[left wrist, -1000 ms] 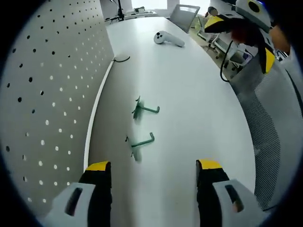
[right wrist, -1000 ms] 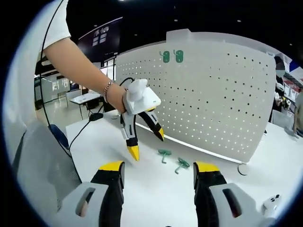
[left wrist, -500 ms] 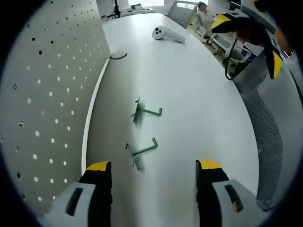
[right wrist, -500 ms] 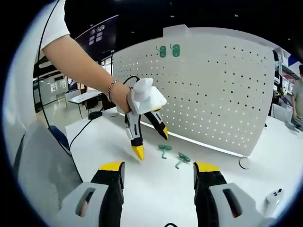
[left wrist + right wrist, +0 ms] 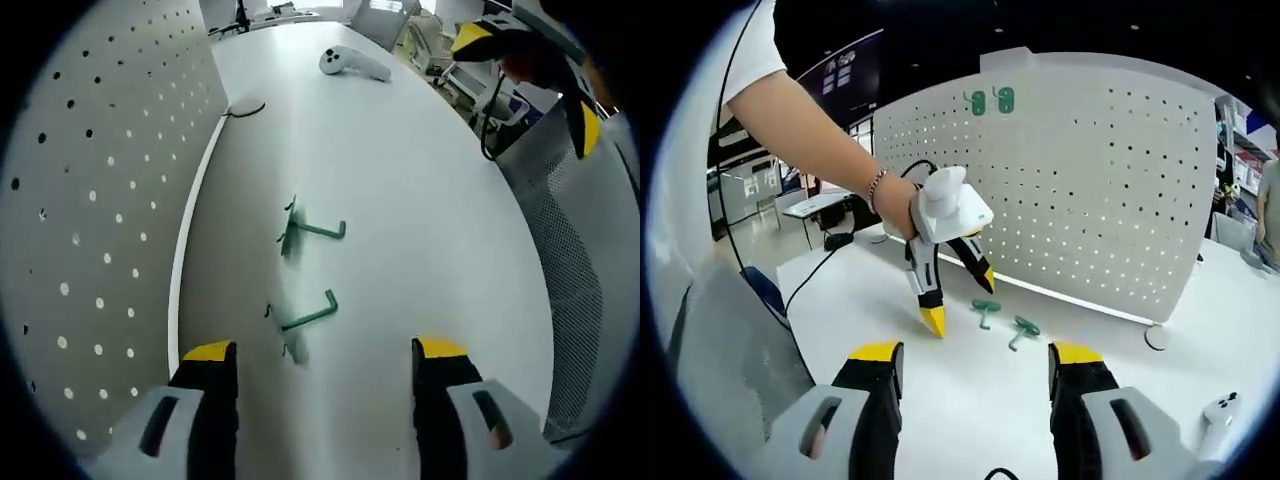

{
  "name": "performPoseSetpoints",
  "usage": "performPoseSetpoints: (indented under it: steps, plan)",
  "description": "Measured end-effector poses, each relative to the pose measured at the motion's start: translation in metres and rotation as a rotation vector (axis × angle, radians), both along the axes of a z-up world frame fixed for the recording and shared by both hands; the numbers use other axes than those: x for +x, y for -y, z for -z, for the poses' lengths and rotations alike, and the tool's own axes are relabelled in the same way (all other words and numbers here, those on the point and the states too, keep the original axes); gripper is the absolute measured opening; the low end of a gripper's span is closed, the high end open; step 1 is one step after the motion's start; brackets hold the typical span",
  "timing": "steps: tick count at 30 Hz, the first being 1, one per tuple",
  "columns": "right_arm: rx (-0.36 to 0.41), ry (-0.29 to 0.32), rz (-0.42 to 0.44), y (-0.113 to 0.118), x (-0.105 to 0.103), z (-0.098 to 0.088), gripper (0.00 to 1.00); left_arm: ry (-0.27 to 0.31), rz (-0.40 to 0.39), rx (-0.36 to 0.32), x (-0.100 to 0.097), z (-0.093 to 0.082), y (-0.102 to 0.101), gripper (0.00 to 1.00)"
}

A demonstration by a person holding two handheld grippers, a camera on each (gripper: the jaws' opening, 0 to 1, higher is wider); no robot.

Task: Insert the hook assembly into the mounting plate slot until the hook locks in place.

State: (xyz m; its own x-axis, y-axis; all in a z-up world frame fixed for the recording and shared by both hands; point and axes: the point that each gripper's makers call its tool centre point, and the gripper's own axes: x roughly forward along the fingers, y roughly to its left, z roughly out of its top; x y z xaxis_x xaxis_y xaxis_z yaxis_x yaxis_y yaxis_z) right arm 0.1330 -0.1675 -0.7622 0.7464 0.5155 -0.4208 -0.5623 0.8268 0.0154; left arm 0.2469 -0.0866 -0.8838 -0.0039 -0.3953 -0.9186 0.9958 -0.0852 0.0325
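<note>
- In the left gripper view the left gripper (image 5: 325, 365) stands with its yellow-tipped jaws wide apart and nothing between them, low over the white table (image 5: 420, 200).
- Just beyond those jaws a green hook (image 5: 305, 320) lies loose on the table, closer to the left jaw.
- A second green hook (image 5: 312, 230) lies a little farther off, apart from the first and in line with it.
- The white pegboard (image 5: 90, 200) rises along the left edge of the table, near both hooks.
- At the far end of the table lies a white controller (image 5: 350, 62), well apart from the hooks.
- In the right gripper view the right gripper (image 5: 965, 365) has its jaws spread wide and empty; beyond them the other gripper points down at the table just left of the two loose hooks.
- High on the pegboard, two green hooks (image 5: 990, 100) are mounted side by side.
</note>
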Motion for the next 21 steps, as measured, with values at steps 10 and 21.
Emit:
performPoseSetpoints:
  steps: [10,21]
  plan:
    - [-0.001,-0.011,0.004,0.0011,0.0,0.0025,0.56,-0.033,-0.023,-0.016,-0.0006,0.0023,0.003,0.72]
    - [0.004,-0.008,0.006,0.0018,0.0001,0.0021,0.56,-0.033,-0.035,-0.037,0.0075,-0.001,0.0026,0.54]
